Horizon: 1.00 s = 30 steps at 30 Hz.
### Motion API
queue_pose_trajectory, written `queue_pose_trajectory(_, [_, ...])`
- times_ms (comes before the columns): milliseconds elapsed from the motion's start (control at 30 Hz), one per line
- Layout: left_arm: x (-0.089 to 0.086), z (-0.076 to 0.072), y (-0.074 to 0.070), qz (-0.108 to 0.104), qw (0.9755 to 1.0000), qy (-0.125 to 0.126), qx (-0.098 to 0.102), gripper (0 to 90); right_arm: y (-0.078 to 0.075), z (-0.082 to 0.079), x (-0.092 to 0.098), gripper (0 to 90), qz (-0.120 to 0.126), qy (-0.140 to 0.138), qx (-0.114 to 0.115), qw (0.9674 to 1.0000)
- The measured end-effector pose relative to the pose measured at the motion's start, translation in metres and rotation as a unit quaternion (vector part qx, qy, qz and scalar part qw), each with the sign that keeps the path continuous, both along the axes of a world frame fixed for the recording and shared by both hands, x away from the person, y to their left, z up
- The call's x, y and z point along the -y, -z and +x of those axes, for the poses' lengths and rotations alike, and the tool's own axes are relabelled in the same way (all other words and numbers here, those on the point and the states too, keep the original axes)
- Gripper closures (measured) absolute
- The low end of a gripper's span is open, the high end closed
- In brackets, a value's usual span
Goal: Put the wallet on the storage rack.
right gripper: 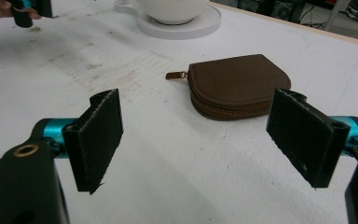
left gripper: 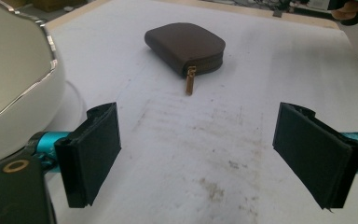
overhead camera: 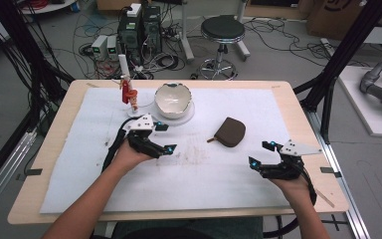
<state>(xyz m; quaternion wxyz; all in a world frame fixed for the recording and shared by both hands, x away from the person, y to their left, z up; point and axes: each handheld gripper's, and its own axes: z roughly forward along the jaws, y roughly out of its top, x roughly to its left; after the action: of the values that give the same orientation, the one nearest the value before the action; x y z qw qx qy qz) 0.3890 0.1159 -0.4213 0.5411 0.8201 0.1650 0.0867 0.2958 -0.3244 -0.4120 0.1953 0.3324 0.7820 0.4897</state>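
A person sits at a table (overhead camera: 298, 107) covered with a white sheet, a gripper in each hand. The left gripper (overhead camera: 162, 138), left of centre in the high view, has its jaws spread wide and empty. The right gripper (overhead camera: 261, 154), lower right, is likewise wide apart and holds nothing. Between them, right of centre, a small brown zip pouch (overhead camera: 230, 131) lies flat on the sheet, zipped shut, its pull pointing left. Both gripper views face it; neither gripper touches it. A white bowl (overhead camera: 173, 99) on a round white base stands at upper centre, with a small red figure (overhead camera: 128, 92) to its left. Judging from this, work on the pouch has not begun: grasping it and anything after remain. No brand, label or writing can be read.
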Motion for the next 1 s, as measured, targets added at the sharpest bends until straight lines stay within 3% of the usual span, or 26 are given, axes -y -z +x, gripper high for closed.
queue_pose_trajectory(367, [0.056,0.018,0.004,0.028,0.9992,0.029,0.003,15.4,0.001,0.000,0.001,18.7,-0.001,-0.003,-0.001,1.0000])
queue_pose_trajectory(433, [0.064,0.022,0.006,0.027,0.9991,0.034,-0.005,15.8,0.002,0.000,0.001,18.7,0.000,-0.003,-0.001,1.0000])
queue_pose_trajectory(733, [0.101,0.038,0.014,0.069,0.9960,0.054,-0.016,16.2,0.001,-0.001,0.000,18.7,-0.003,-0.004,-0.002,1.0000])
queue_pose_trajectory(1000, [0.118,0.048,0.022,0.104,0.9932,0.052,-0.009,30.2,0.002,-0.001,0.000,18.8,-0.007,-0.005,-0.002,1.0000])
